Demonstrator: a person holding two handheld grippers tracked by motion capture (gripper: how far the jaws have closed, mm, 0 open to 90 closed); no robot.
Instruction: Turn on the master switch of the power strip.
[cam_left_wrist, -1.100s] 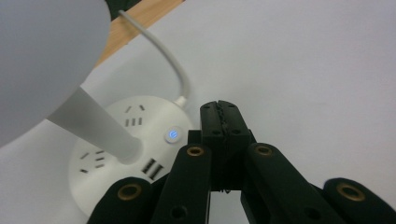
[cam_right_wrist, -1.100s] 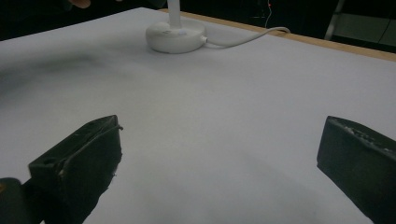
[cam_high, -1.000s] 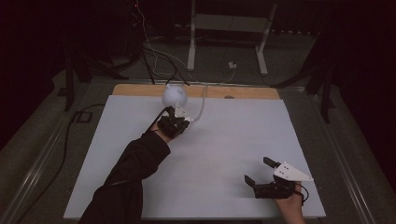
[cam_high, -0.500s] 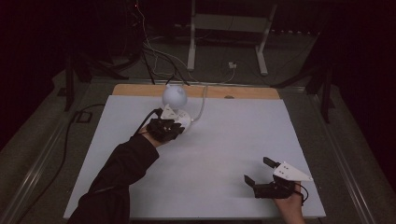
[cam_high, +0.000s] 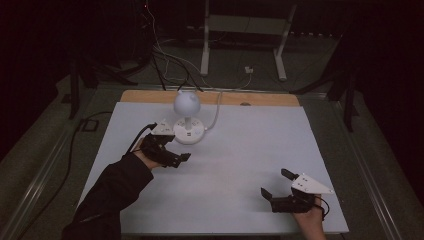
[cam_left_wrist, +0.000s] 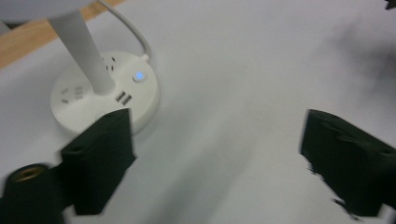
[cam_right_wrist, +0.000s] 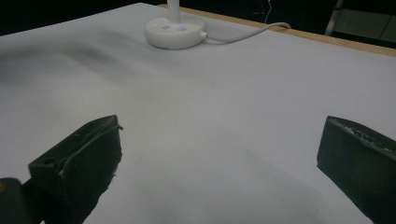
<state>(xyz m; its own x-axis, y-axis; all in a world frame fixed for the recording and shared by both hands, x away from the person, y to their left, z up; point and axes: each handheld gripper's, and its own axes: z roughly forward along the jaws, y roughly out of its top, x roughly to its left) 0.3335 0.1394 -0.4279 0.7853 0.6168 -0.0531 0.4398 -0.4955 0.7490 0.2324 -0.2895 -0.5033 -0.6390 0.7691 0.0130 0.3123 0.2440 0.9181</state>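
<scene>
A white desk lamp with a round head stands on a round socket base at the back of the white table. In the left gripper view the base shows USB ports and a small blue-lit button. My left gripper hovers just near-left of the base, open, with nothing between its jaws. My right gripper rests near the front right of the table, open and empty. It looks across the table at the lamp base.
The lamp's white cable runs off the back edge over a wooden strip. Beyond the table are a metal stand and loose cables on a dark floor. The room is dim.
My left gripper has drawn back from the lamp base toward the near left. The right gripper has not moved.
</scene>
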